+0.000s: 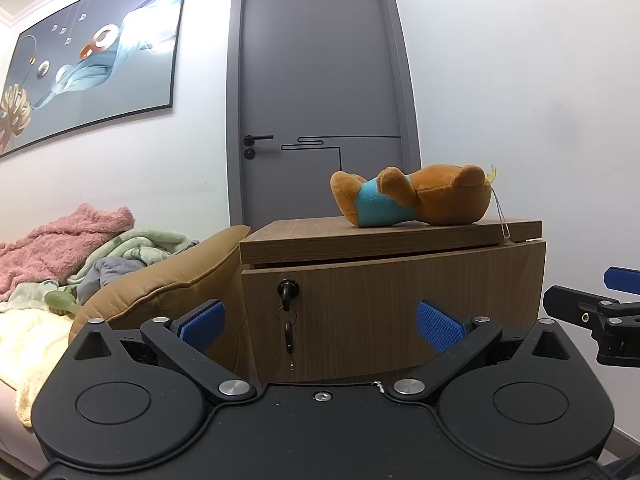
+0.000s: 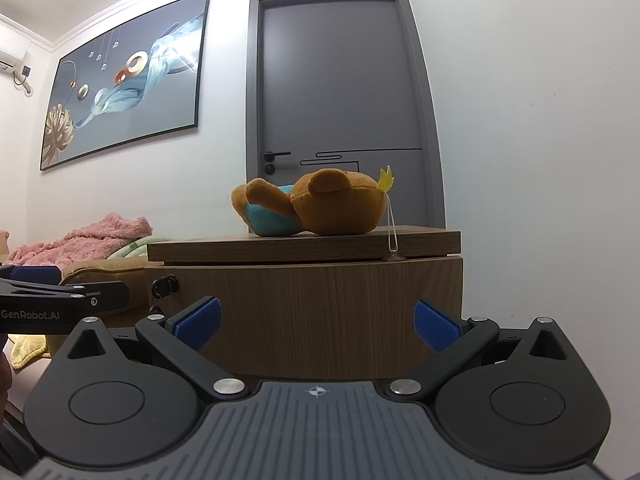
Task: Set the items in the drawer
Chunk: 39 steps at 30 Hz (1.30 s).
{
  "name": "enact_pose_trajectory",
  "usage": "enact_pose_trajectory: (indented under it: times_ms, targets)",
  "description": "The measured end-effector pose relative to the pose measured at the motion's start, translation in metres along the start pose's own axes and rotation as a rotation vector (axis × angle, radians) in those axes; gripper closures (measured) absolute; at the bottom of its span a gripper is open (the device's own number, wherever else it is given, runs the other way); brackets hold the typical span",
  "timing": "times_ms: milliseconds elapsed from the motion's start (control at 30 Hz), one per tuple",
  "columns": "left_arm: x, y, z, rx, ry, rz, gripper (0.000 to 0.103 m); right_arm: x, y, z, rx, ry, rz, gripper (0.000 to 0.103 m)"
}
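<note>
A brown plush bear (image 1: 412,198) in a blue shirt lies on its side on top of a wooden nightstand (image 1: 360,236). The same bear (image 2: 316,208) lies on the nightstand top (image 2: 304,246) in the right wrist view. Below the top, the drawer front (image 1: 392,308) is closed, with a key (image 1: 288,290) in its lock at the left and another key hanging from it. My left gripper (image 1: 320,326) stands open in front of the drawer, nothing between its blue pads. My right gripper (image 2: 318,326) is open too, facing the drawer front (image 2: 320,312), below the bear.
A tan cushion (image 1: 160,284) and a bed piled with pink and green blankets (image 1: 68,240) lie left of the nightstand. A grey door (image 1: 320,100) stands behind it. A framed picture (image 1: 92,52) hangs on the left wall. White wall lies to the right.
</note>
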<state>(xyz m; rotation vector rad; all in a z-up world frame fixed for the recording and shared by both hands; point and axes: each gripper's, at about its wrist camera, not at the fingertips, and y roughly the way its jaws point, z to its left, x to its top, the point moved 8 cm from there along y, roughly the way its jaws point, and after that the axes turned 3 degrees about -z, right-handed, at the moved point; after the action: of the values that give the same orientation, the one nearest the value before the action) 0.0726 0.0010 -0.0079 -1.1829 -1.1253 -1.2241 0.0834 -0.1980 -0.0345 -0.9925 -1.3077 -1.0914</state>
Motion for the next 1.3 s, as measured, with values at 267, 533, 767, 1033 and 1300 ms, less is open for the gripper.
enact_pose_trajectory:
  times_ms: [267, 533, 767, 1033, 1300]
  targets:
    - [0.0, 0.0007, 0.0002, 0.0, -0.001, 0.003, 0.001, -0.0018, 0.0, 0.0008, 0.003, 0.001, 0.004, 0.0]
    - [-0.0008, 0.0022, -0.0001, 0.002, 0.001, 0.011, 0.001, -0.0022, 0.0002, 0.0, 0.002, 0.003, 0.003, 0.0]
    - [-0.0022, 0.0036, -0.0005, 0.004, 0.007, 0.019, 0.001, -0.0027, 0.0001, -0.0026, -0.009, 0.012, 0.007, 0.0]
    - [-0.0032, 0.0043, -0.0009, 0.004, 0.009, 0.025, 0.001, -0.0031, 0.0005, -0.0025, -0.007, 0.012, 0.007, 0.0]
    - [-0.003, 0.0047, 0.0, 0.006, 0.007, 0.026, 0.001, -0.0029, 0.0013, -0.0028, -0.006, 0.014, 0.007, 0.0]
